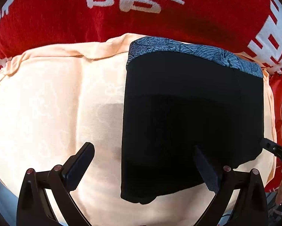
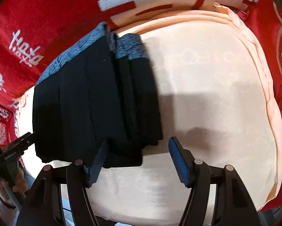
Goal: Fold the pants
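The black pants [image 1: 188,116] with a grey-blue patterned waistband [image 1: 197,52] lie folded into a compact rectangle on a peach cloth [image 1: 56,103]. My left gripper [image 1: 142,150] is open, hovering at the near left edge of the pants, its right finger over the black fabric. In the right wrist view the pants [image 2: 95,98] show stacked layers. My right gripper [image 2: 139,145] is open at their near right corner, holding nothing. Its tip shows in the left wrist view [image 1: 271,146] at the pants' right side.
The peach cloth [image 2: 207,94] lies on a red blanket with white characters [image 1: 122,15]. The blanket surrounds it on all sides [image 2: 37,28]. The person's hand on the left gripper handle [image 2: 11,180] shows at the lower left.
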Tool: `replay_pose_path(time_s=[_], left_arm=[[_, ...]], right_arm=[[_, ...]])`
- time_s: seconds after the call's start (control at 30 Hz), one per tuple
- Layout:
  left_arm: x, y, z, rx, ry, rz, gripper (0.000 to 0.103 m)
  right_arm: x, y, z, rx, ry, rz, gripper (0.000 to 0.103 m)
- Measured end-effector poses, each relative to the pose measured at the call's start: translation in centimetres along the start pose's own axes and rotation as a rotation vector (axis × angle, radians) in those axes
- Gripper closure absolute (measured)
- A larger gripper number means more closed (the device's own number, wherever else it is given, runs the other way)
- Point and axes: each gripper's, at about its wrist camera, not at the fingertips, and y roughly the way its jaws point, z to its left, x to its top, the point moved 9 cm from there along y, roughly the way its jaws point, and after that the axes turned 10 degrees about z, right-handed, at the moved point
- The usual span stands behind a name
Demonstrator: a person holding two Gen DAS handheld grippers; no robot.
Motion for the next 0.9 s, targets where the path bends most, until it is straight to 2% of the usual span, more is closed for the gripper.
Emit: replay_pose_path(time_s=[0.27, 0.37, 0.43, 0.67, 0.9], left_arm=[[0.9, 1.0, 1.0, -0.065, -0.045, 0.036, 0.0], [1.5, 1.3, 1.1, -0.121, -0.048, 0.056, 0.0], [1.8, 1.6, 1.3, -0.157, -0.046, 0.072, 0.0], [2.9, 2.5, 1.6, -0.272, -0.046, 0.117, 0.0], [4.6, 2.9, 2.5, -0.365, -0.038, 0.122, 0.0]], right_arm=[[0.7, -0.8, -2.3, 0.08, 0.073, -0.025, 0.028], [0.8, -1.2, -2.3, 0.133, 0.07, -0.027, 0.024], [0.9, -1.5, -2.3, 0.185, 0.067, -0.031, 0.024], [1.8, -1.4, -2.9, 0.277, 0.067, -0.033, 0.024], [3.5, 0.0, -2.3, 0.388, 0.017, 0.021, 0.024]])
